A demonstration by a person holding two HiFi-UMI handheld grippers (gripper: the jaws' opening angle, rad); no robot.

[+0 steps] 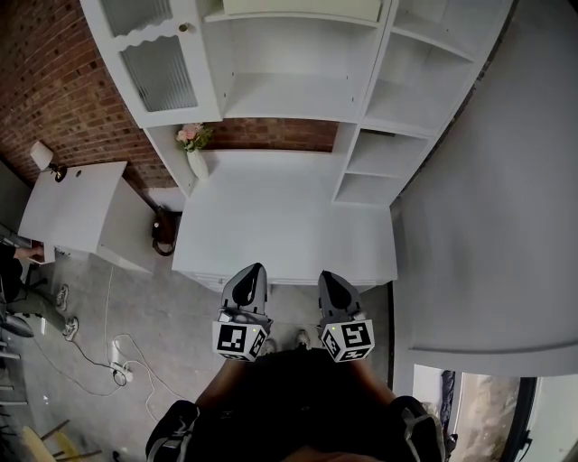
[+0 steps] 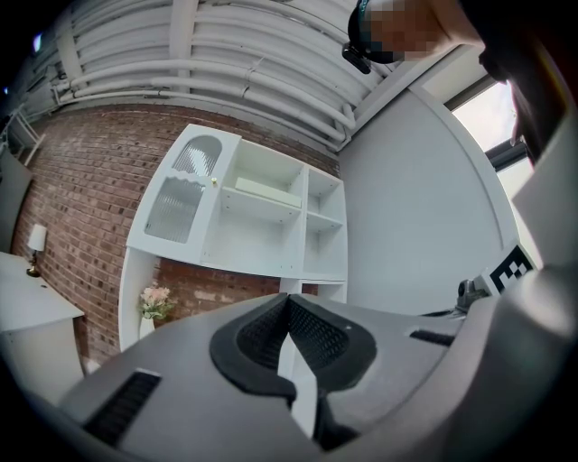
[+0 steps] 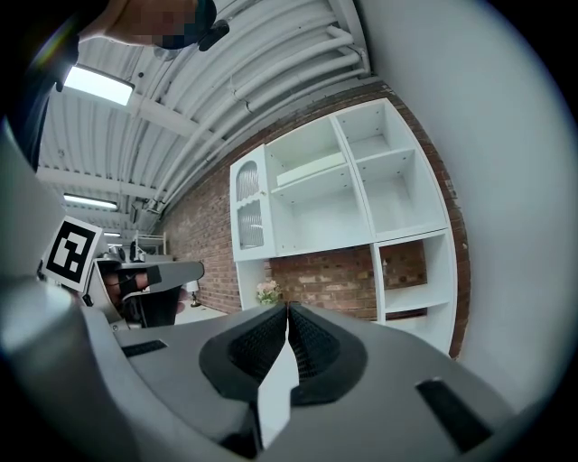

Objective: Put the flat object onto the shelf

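A flat cream-coloured object (image 1: 298, 7) lies on an upper shelf of the white shelf unit (image 1: 298, 95). It also shows as a pale slab (image 2: 266, 191) in the left gripper view and as a light board (image 3: 312, 170) in the right gripper view. My left gripper (image 1: 256, 271) and right gripper (image 1: 327, 278) hang side by side near my body, just in front of the white desk top (image 1: 280, 217). Both are far below the shelf. The left gripper (image 2: 287, 302) is shut and holds nothing, and so is the right gripper (image 3: 287, 309).
A vase of pink flowers (image 1: 194, 144) stands at the desk's back left corner. A white side table (image 1: 72, 203) with a lamp (image 1: 42, 158) stands to the left, with cables (image 1: 108, 356) on the floor. A white wall panel (image 1: 488, 226) runs along the right.
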